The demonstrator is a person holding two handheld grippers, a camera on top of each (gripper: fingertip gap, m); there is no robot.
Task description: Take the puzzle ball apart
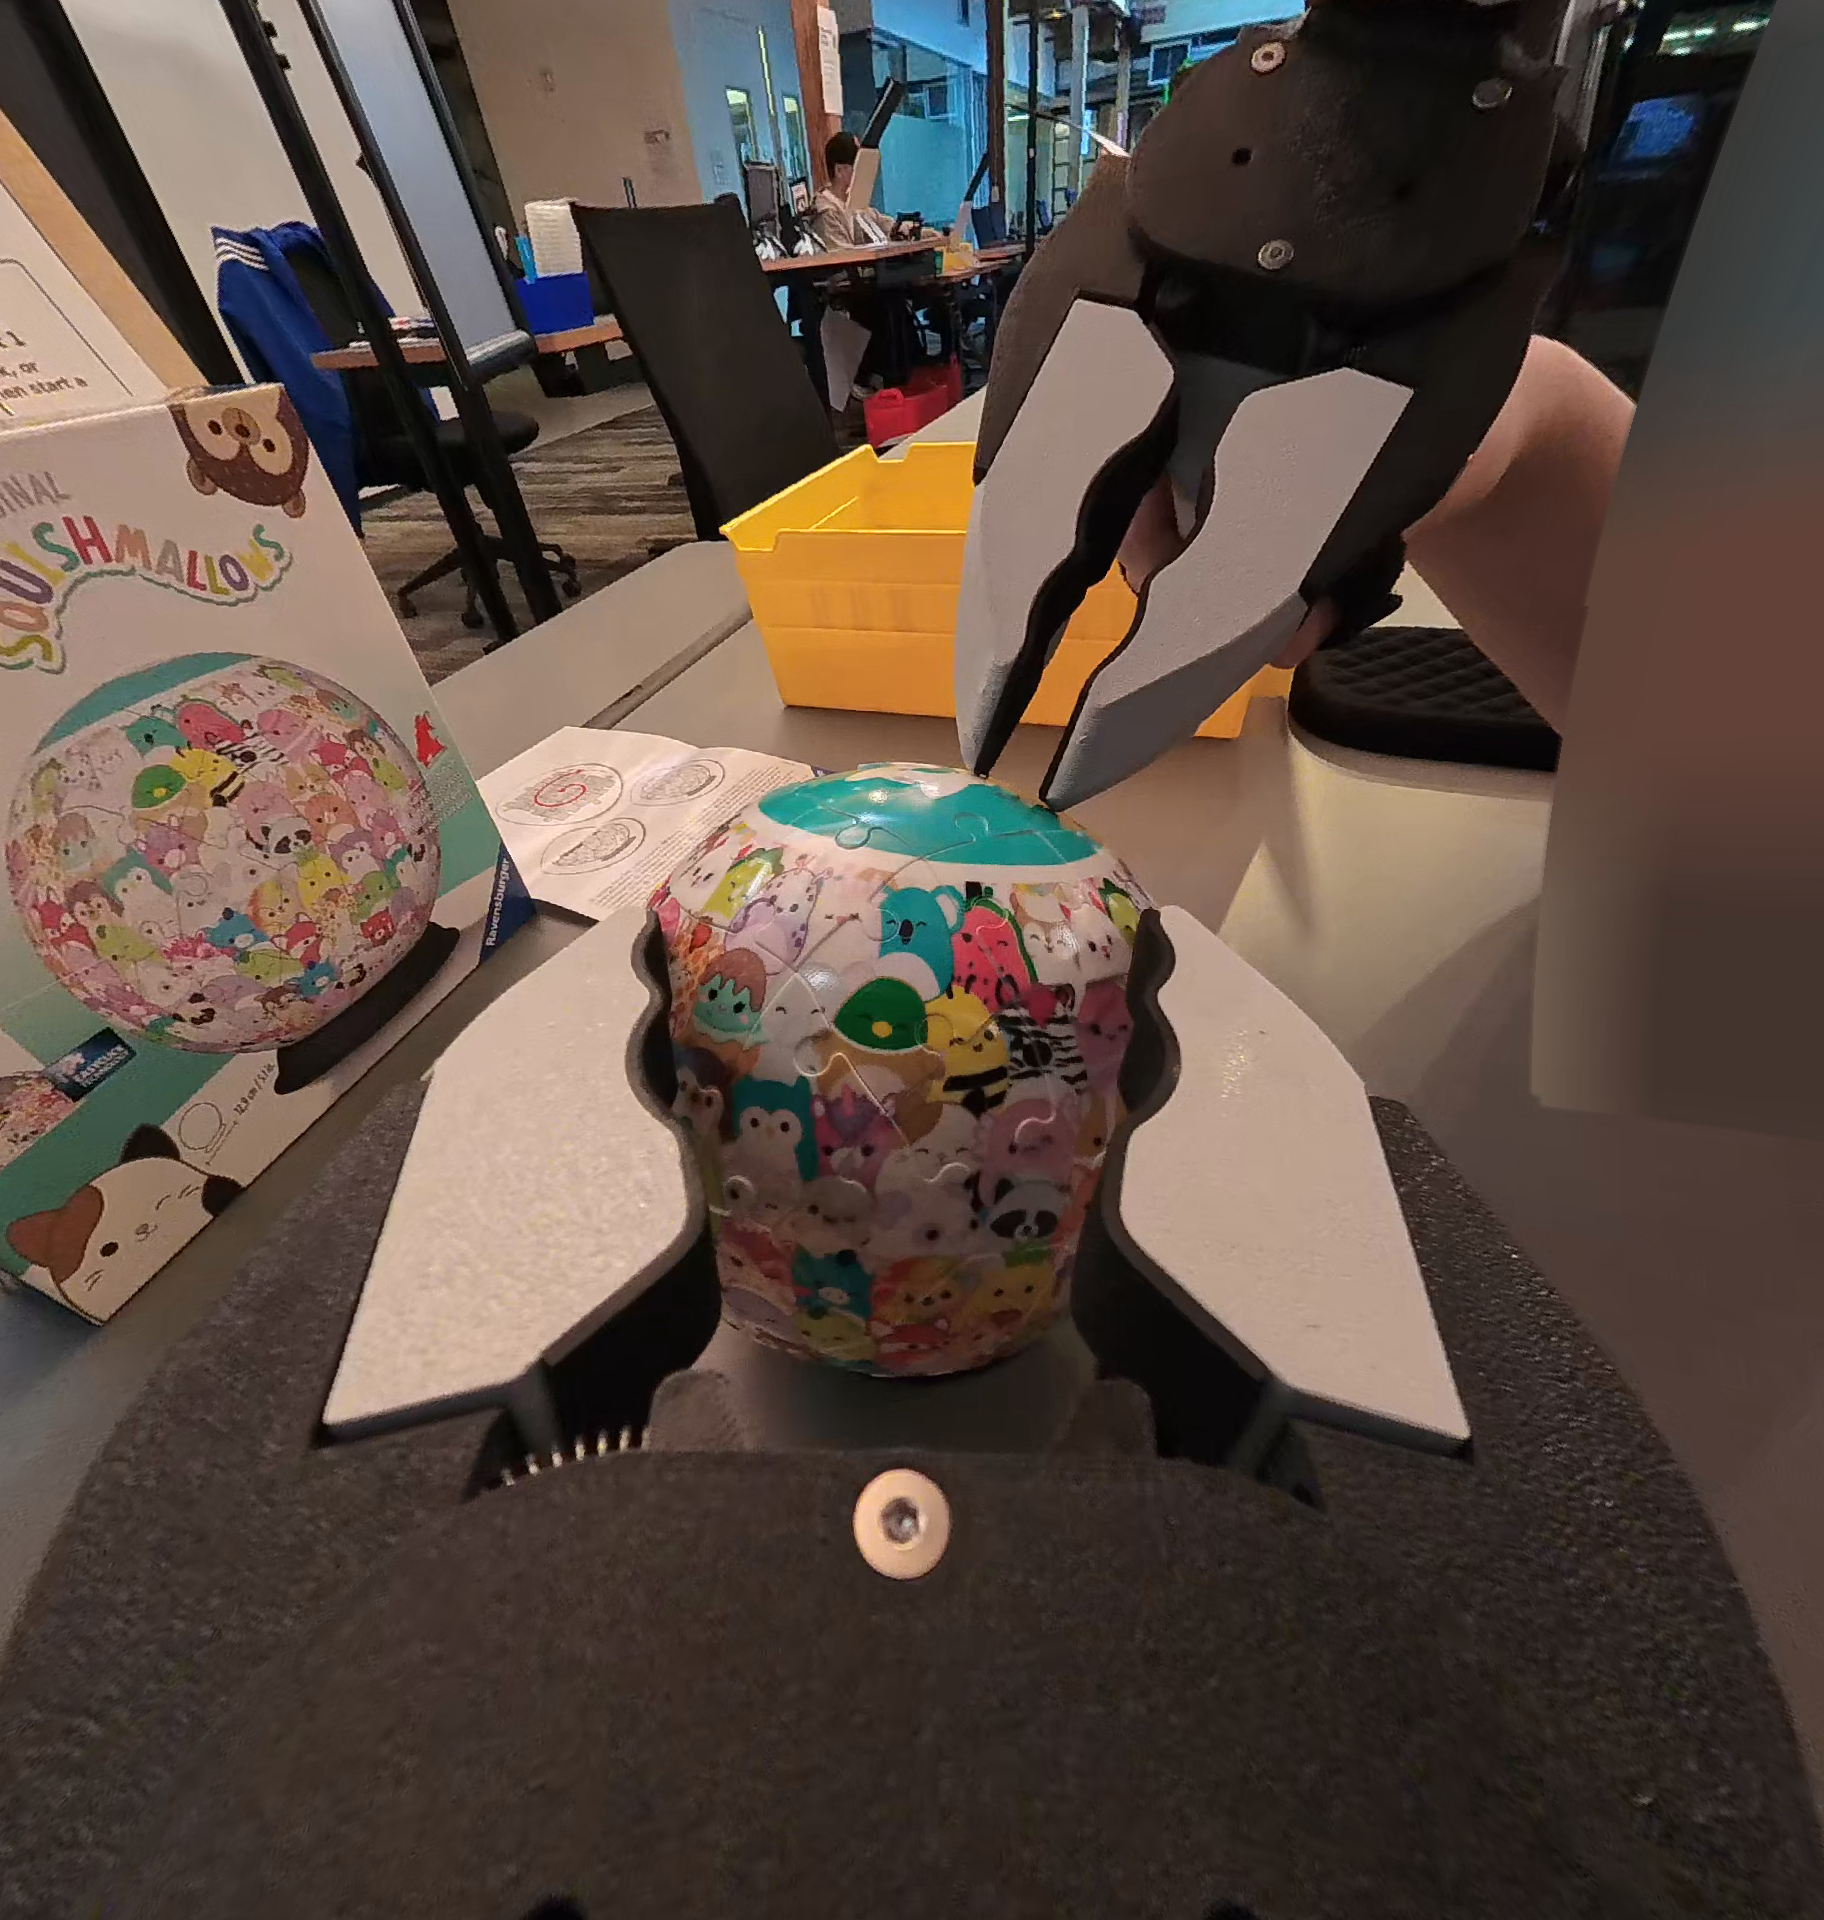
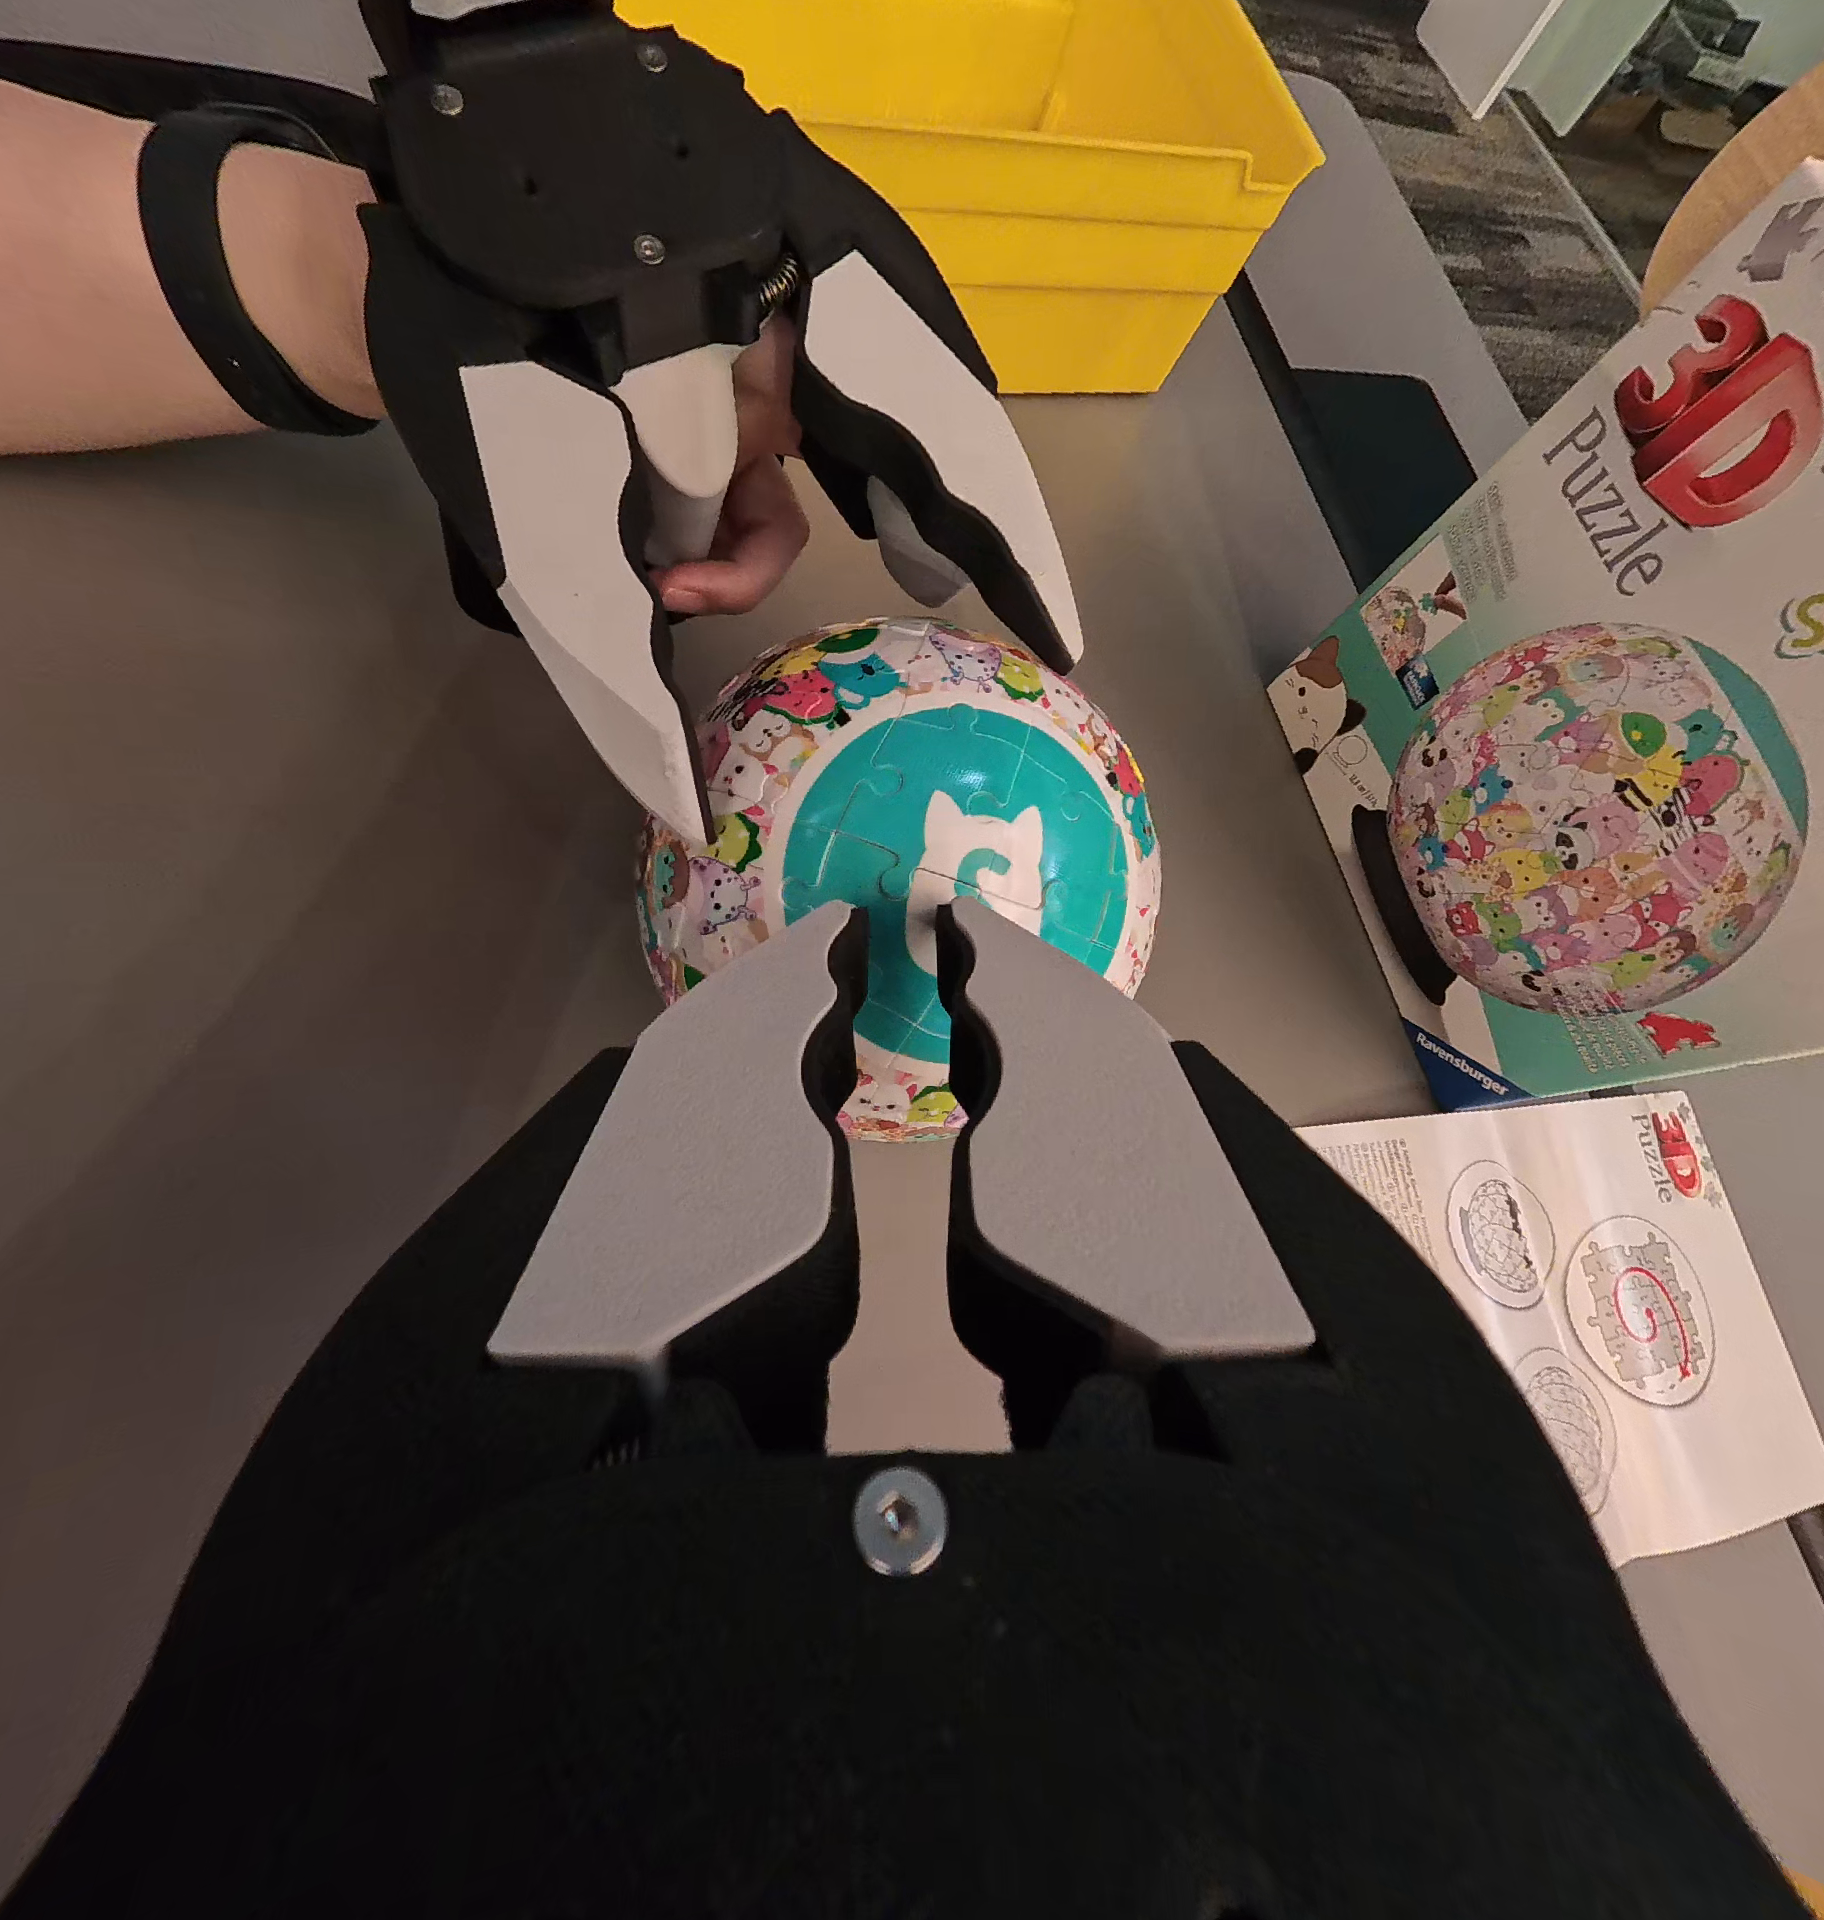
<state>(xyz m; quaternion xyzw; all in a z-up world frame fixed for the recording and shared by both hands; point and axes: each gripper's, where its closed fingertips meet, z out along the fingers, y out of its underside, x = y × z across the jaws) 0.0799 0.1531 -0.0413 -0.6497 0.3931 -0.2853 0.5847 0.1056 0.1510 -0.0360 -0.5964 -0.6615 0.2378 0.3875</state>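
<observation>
The puzzle ball is a colourful sphere with a teal cap, standing on the grey table. My left gripper is shut on the ball, one finger against each side at mid height. In the right wrist view the left gripper reaches in from the far side over the ball. My right gripper comes down from above with its tips only slightly apart. The tips rest on the teal cap, and nothing shows between them. The right gripper also appears in the left wrist view.
A yellow bin stands behind the ball and also shows in the right wrist view. The puzzle box stands at the left. A folded instruction sheet lies beside the box. A black pad lies at the right. The tips of one gripper are about 4 cm away from the tips of the other.
</observation>
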